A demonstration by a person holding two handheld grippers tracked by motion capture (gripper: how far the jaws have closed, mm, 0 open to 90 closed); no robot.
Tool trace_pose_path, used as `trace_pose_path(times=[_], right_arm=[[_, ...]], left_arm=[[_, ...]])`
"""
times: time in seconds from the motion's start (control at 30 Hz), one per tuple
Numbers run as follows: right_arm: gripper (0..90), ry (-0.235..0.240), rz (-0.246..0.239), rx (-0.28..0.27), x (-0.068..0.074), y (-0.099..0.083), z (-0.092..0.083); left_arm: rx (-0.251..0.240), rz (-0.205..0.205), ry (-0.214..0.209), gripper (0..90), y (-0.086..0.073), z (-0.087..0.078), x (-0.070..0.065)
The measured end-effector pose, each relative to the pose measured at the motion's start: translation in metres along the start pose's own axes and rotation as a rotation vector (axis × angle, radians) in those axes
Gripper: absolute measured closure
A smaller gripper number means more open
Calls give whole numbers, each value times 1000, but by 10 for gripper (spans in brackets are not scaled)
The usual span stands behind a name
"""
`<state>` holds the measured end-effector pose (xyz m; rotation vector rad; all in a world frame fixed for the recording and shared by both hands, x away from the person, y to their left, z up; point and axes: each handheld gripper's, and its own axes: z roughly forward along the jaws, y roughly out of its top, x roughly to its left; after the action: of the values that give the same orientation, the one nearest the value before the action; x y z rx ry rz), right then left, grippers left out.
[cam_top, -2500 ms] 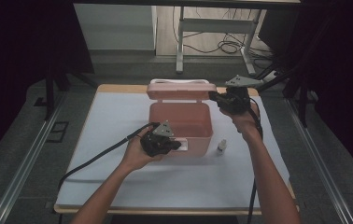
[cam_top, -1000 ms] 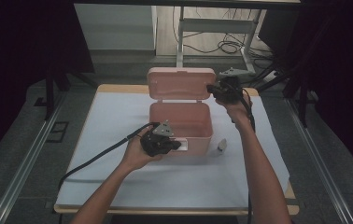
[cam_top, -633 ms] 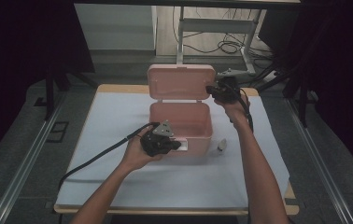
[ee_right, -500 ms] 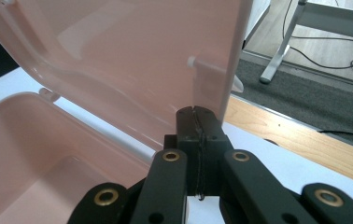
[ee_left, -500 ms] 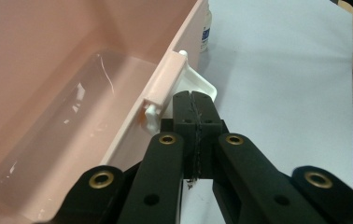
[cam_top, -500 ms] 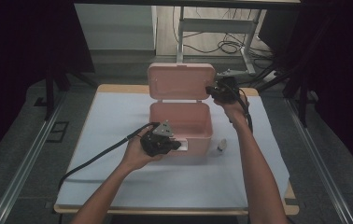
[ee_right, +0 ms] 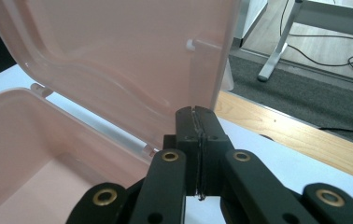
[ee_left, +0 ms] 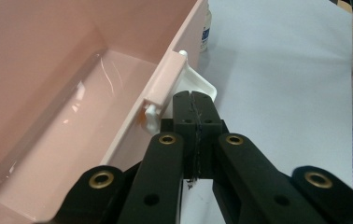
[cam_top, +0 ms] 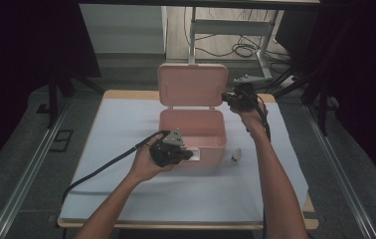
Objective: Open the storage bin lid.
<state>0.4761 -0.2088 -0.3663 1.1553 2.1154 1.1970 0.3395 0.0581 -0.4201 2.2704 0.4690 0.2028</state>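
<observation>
Opening the pink box point(cam_top: 193, 130) at the middle of the white-covered table point(cam_top: 116, 134) — lid point(cam_top: 192, 84) upright on its rear hinge, interior bare.
- Left gripper point(ee_left: 194, 100): jaws clenched together, nothing between them, tips by the white front latch point(ee_left: 198, 84); I judge it steadies the box.
- Right gripper point(ee_right: 197, 116): jaws pressed together, empty, beside the lid's edge.
- Small bottle point(cam_top: 236, 155): just right of the box.
- Next — I would release the lid gently, then fetch the bottle.

White table cover point(cam_top: 126, 129), small bottle point(cam_top: 236, 155), floor cables point(cam_top: 226, 50)
</observation>
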Motion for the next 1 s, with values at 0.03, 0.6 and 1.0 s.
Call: trace_pose_path(times=[0.03,0.6,1.0], right_arm=[[891,0,-3,-3,0,0,-2],[878,35,-60,9,-1,-7,-37],[811,83,-95,46,1,-23,-57]], left_arm=[[0,0,0,900,0,0,0],[-1,-8,-3,900,0,0,-1],[3,-17,-7,900,0,0,-1]])
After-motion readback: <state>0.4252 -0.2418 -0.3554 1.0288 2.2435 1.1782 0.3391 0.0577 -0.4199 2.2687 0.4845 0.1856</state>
